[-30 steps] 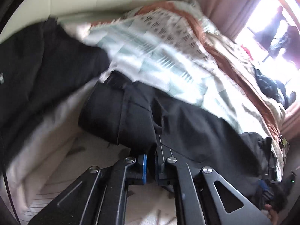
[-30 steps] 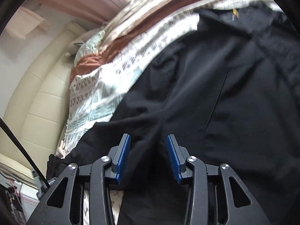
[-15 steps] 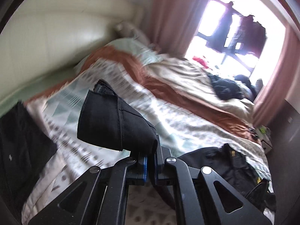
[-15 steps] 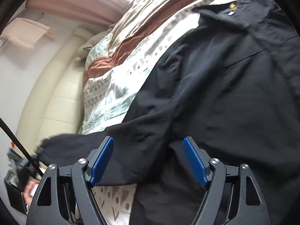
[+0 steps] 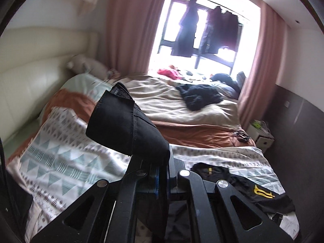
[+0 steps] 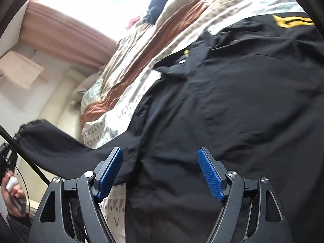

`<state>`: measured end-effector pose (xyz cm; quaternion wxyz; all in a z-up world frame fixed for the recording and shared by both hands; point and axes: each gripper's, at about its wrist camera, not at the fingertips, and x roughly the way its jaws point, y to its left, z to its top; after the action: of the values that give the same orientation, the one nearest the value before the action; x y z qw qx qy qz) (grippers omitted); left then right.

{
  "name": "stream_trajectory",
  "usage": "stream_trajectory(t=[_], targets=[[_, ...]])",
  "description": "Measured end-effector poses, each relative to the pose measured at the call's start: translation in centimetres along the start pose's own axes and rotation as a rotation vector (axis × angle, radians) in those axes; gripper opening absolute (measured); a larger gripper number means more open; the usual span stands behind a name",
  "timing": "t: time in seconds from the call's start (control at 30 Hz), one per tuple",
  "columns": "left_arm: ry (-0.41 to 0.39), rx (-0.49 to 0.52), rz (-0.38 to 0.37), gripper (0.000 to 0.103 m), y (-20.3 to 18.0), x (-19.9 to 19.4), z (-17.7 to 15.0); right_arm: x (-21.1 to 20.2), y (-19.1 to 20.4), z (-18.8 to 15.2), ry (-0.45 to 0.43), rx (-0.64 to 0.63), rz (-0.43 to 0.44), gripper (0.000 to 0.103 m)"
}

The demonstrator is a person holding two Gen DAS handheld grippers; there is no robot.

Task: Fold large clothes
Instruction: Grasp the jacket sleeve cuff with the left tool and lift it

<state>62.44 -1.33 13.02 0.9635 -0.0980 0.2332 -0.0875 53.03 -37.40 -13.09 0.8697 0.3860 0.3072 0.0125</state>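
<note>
Sleeve fold under way: left hand-held gripper [image 5: 162,179] clamped on the black jacket's cuff [image 5: 127,127], lifted above the bed [image 5: 60,162]; right hand-held gripper [image 6: 161,174] spread wide over the jacket [image 6: 232,111] (body flat on bed). Next, probably: carry cuff across.

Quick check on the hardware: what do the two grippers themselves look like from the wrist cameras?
Both match: the left gripper and right gripper have black linkage arms with triangular cut-outs and silver pivot screws. The right's finger pads are blue and textured; blue edges show on the left's.
</note>
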Motion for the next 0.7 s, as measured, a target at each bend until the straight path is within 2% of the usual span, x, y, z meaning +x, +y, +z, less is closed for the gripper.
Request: stream_trajectory(t=[0.07, 0.27, 0.4, 0.7], targets=[[0.000, 0.028, -0.022, 0.007, -2.4, 0.4, 0.5, -1.1, -0.8, 0.3, -0.007, -0.003, -0.019, 0.075], [0.015, 0.084, -0.094, 0.007, -8.5, 1.9, 0.8, -4.7, -3.4, 2.0, -0.053, 0.054, 0.005, 0.075], [0.049, 0.114, -0.140, 0.007, -12.2, 3.5, 0.3, -7.3, -6.0, 2.8, -0.090, 0.113, 0.008, 0.075], [0.154, 0.179, -0.214, 0.007, -21.0, 9.1, -2.2, -9.2, -9.9, 3.2, -0.146, 0.238, -0.016, 0.075]])
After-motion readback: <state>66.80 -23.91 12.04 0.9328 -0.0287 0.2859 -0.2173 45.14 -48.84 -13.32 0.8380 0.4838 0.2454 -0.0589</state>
